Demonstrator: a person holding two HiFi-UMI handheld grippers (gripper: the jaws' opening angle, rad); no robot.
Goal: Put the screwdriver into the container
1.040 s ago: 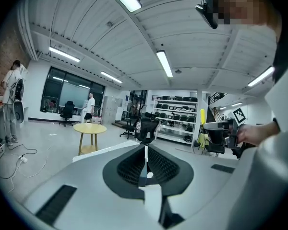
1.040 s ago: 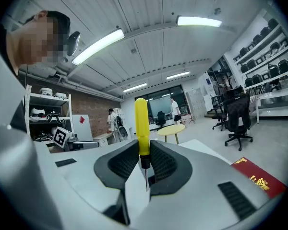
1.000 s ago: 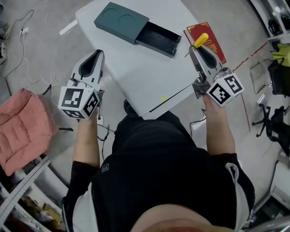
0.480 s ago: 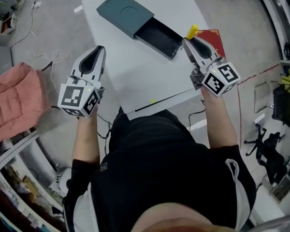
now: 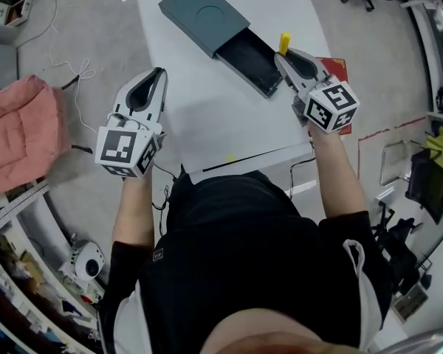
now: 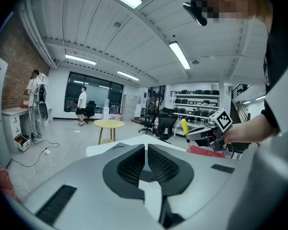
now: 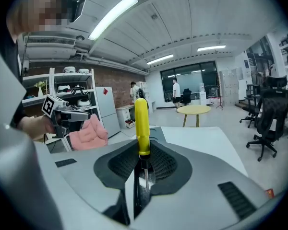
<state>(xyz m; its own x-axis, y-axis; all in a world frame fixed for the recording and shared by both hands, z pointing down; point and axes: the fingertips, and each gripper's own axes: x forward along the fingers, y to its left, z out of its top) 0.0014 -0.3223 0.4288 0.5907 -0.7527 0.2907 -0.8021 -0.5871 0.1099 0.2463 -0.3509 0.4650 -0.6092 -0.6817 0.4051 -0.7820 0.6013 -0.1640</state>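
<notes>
Clamped low in my right gripper (image 5: 285,56), the screwdriver (image 7: 141,121) could pivot and miss the container (image 5: 245,56); my left gripper (image 5: 157,73) is closed, empty.

On the table (image 5: 207,116) lies the container (image 5: 203,13); the screwdriver (image 5: 284,43) just right of it.

A white table (image 5: 207,116) carries a dark container (image 5: 220,33), its drawer slid open.
</notes>
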